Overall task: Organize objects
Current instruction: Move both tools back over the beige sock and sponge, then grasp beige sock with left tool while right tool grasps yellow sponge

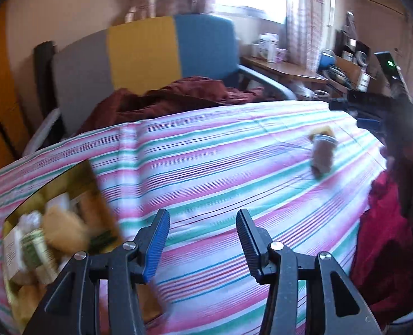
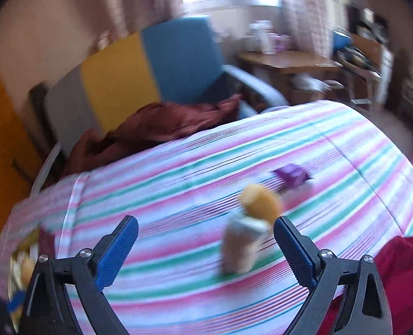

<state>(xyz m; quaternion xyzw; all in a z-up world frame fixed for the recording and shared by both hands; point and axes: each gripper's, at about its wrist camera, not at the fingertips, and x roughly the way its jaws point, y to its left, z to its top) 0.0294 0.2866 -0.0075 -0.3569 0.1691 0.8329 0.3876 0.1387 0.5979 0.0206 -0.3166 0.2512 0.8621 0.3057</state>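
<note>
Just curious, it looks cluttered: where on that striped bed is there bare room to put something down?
The middle of the striped sheet is bare, between the cardboard box and the small jar. Crowded: inside the box, and around the jar with the purple packet.

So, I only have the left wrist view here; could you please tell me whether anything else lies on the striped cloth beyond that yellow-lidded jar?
Observer: Yes, a small purple box lies on the pink-and-green striped cloth just beyond the small yellow-lidded jar.
Operator: Thank you. Is the right gripper holding anything?
Observer: No; the right gripper has its fingers wide apart and empty.
Operator: How near is the jar?
Observer: It shows between those fingers, nearer the one on the picture's right, untouched.
</note>
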